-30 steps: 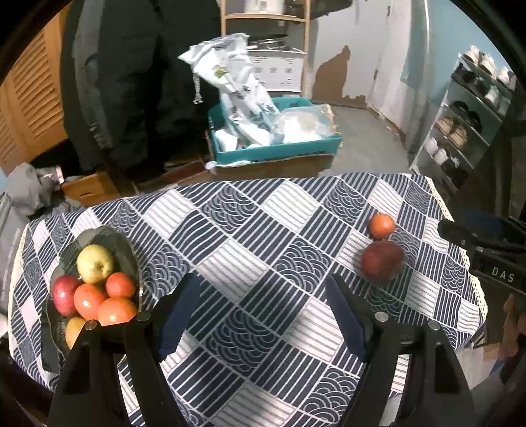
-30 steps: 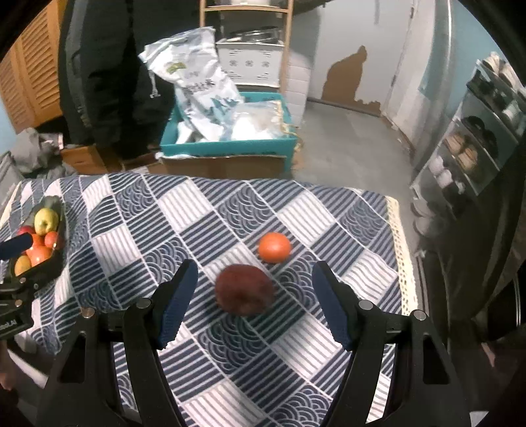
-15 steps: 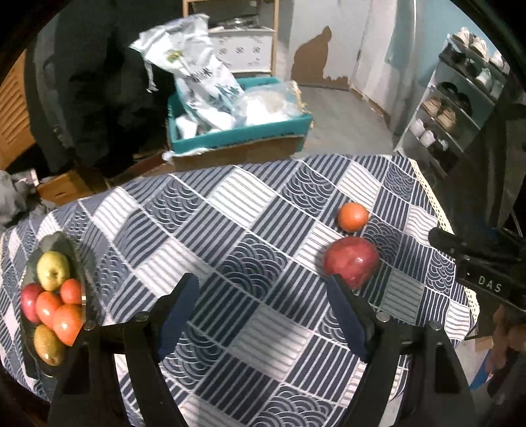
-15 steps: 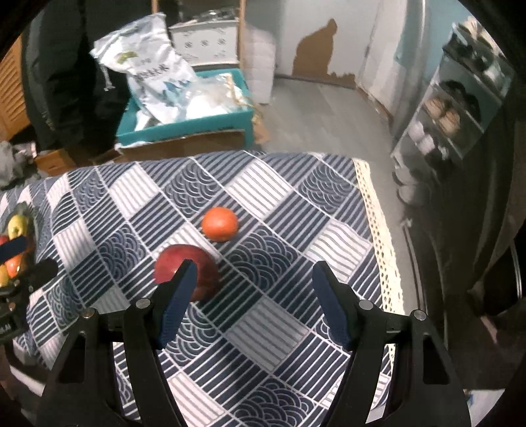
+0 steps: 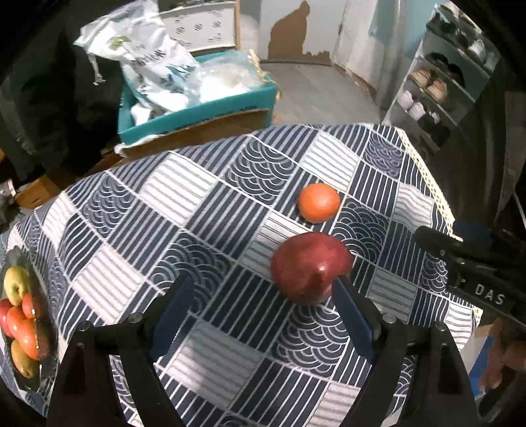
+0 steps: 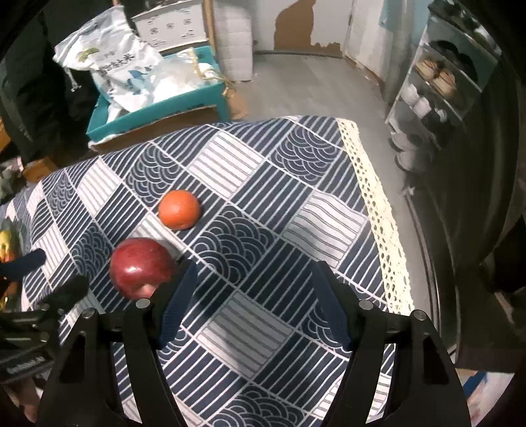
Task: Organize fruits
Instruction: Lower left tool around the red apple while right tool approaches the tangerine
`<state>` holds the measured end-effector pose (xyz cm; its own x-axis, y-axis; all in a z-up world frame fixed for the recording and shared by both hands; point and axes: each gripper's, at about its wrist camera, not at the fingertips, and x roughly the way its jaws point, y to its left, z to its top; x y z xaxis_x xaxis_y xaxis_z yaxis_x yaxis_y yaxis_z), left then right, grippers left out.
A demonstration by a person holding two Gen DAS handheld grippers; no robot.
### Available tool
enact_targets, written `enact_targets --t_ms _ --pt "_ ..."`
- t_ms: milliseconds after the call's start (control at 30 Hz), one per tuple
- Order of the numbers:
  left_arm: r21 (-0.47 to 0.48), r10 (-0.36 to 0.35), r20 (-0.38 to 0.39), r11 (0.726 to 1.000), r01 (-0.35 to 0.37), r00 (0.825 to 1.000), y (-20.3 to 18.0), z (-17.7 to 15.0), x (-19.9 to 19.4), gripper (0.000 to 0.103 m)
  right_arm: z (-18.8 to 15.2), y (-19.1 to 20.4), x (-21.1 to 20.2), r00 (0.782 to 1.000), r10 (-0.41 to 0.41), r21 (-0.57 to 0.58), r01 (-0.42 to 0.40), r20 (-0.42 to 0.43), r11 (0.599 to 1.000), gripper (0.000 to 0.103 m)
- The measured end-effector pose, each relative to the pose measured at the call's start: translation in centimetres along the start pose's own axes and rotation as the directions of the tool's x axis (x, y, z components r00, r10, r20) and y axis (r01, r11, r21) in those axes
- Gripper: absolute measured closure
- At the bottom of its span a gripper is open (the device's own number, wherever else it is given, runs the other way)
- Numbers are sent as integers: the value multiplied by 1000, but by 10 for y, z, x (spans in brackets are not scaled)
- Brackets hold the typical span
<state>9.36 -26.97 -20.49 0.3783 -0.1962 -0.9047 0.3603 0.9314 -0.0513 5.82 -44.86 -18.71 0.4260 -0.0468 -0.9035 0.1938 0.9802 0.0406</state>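
Both claws dropped nearer the red apple (image 5: 310,266); left claw (image 5: 259,305) (just widening) and right claw (image 6: 253,289) gape empty.

A: Location type? Looking like a lived-in home.

B: Agreed. Patterned cloth (image 5: 210,210) is covering the tabletop (image 6: 276,210), shoe rack (image 5: 437,88) is standing at right holding pairs of shoes.

A: Teal crate (image 5: 197,111) is sitting on the floor, stuffed with plastic bags. Wall paint (image 6: 296,29) is peeling. Dark coats (image 5: 42,92) are hanging at left.
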Motion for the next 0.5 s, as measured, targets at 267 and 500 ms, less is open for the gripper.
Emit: enact_targets --t_ms 267,500 --pt "-11 -32 -26 999 32 999 -16 5 21 16 -1 -13 15 999 -11 29 12 -32 1000 31" --pt "-49 -65 -40 997 63 997 -25 9 38 16 3 -26 17 999 -34 65 37 -38 997 31"
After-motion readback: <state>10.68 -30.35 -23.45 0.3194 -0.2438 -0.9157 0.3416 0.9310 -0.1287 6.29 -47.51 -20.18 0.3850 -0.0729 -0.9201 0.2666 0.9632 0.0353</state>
